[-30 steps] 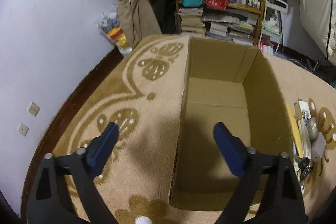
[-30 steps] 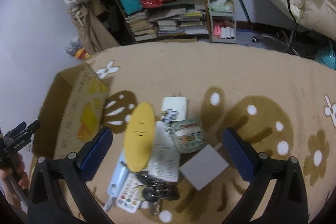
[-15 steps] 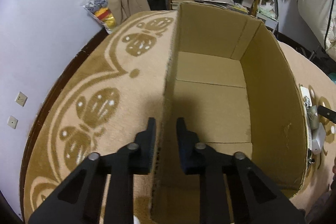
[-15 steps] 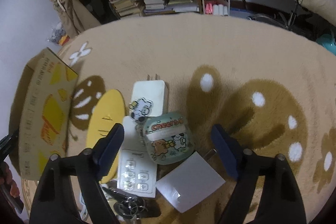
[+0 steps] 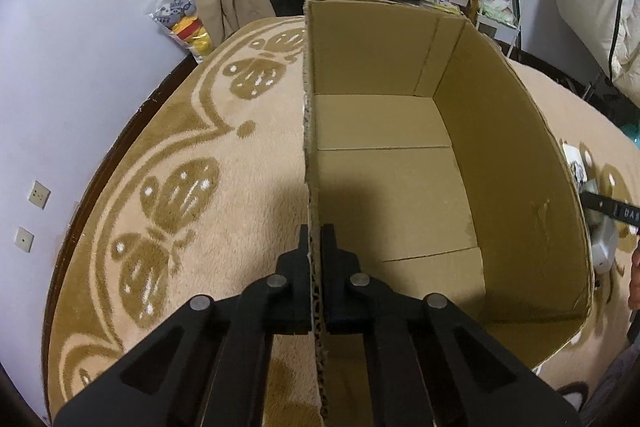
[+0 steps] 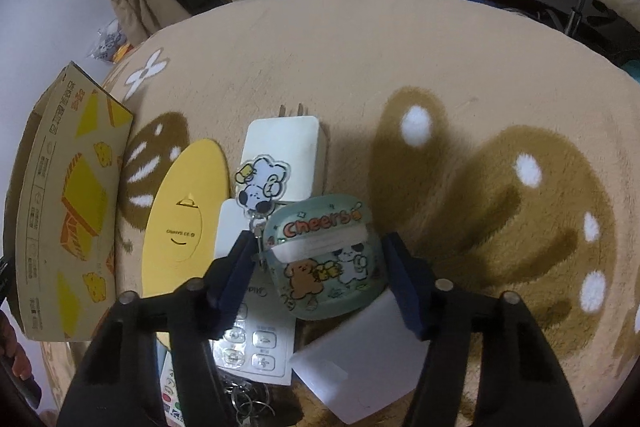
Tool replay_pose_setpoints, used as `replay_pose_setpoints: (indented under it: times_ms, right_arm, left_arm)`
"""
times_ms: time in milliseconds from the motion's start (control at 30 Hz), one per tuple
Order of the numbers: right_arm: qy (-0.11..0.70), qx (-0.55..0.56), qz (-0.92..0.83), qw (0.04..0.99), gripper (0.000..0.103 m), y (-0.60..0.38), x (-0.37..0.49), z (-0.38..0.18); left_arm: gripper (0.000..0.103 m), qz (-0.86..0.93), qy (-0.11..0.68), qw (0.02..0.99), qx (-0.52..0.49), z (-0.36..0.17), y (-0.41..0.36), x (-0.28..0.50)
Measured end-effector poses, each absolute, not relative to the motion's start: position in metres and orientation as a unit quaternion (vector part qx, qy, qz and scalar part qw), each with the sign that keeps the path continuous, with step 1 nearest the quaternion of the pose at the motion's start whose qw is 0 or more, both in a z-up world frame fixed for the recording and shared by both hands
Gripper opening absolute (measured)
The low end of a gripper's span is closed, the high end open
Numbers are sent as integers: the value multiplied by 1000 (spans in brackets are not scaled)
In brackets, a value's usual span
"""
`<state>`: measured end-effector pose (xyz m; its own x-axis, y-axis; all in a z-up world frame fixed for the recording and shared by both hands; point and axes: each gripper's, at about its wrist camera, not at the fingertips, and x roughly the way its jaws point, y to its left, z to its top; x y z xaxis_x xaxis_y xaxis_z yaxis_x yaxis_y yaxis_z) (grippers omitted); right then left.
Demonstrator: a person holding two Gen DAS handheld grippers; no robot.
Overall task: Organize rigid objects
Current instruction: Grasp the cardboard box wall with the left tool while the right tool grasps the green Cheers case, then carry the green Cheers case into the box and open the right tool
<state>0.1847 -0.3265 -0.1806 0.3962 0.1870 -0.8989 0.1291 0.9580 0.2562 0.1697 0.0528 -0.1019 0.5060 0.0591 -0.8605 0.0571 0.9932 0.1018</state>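
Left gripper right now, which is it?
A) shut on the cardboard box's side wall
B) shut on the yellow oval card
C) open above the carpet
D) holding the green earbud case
A: in the left wrist view the left gripper has its two black fingers pressed on either side of the corrugated edge of the open brown cardboard box, with no gap showing.

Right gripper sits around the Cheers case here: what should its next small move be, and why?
Probably close the right gripper on the Cheers case: its fingers straddle the case with gaps on both sides, nothing held. The left gripper already pinches the cardboard box wall, steadying it for the drop.
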Motion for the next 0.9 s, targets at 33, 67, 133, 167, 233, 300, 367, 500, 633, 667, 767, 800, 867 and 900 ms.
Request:
replay_pose_setpoints:
  times_ms: [33,67,133,167,233,300,367,500,633,667,767,800,867,900]
  right_arm:
    - [549,145,17,823,68,-327,185,-181]
    - [549,146,17,823,68,-326,185,-182]
    - [546,143,16,826,67,-324,184,-181]
    - [543,140,14,827,67,-323,183,-180]
    - [538,129,8,833,67,-321,180,-177]
    - [530,118,3,840,67,-317,177,-171]
    - [519,115,4,847,67,-316,174,-160]
    - [489,131,15,862,67,-312,170,-133]
    - [448,133,43,883,67,-292,165,-96]
    - [441,131,49,887,67,-288,164,-90]
    - [419,138,80,894,67,-269,162,-67]
    - [414,134,87,896,67,-262,160,-62]
    - [401,106,108,904,67,-237,158,-45]
    - [397,100,116,905,67,-230,157,-42]
  left_arm:
    - [3,0,497,866,59,-102,54,169]
    - [3,0,498,865,57,-102,55,168]
    - [3,0,498,866,51,-101,58,167]
    - [3,0,497,866,50,-101,60,167]
    - [3,-1,498,866,49,-101,62,166]
    - [3,0,499,865,48,-102,64,167]
    - [3,2,500,865,43,-102,65,169]
    - [3,3,500,865,37,-103,67,170]
    - [3,2,499,866,37,-103,68,170]
    - [3,3,500,865,36,-103,67,170]
    - [3,2,502,864,32,-104,67,170]
    - [3,1,502,864,32,-104,67,170]
    - [3,2,502,864,32,-104,67,170]
    - [3,2,503,864,31,-104,67,170]
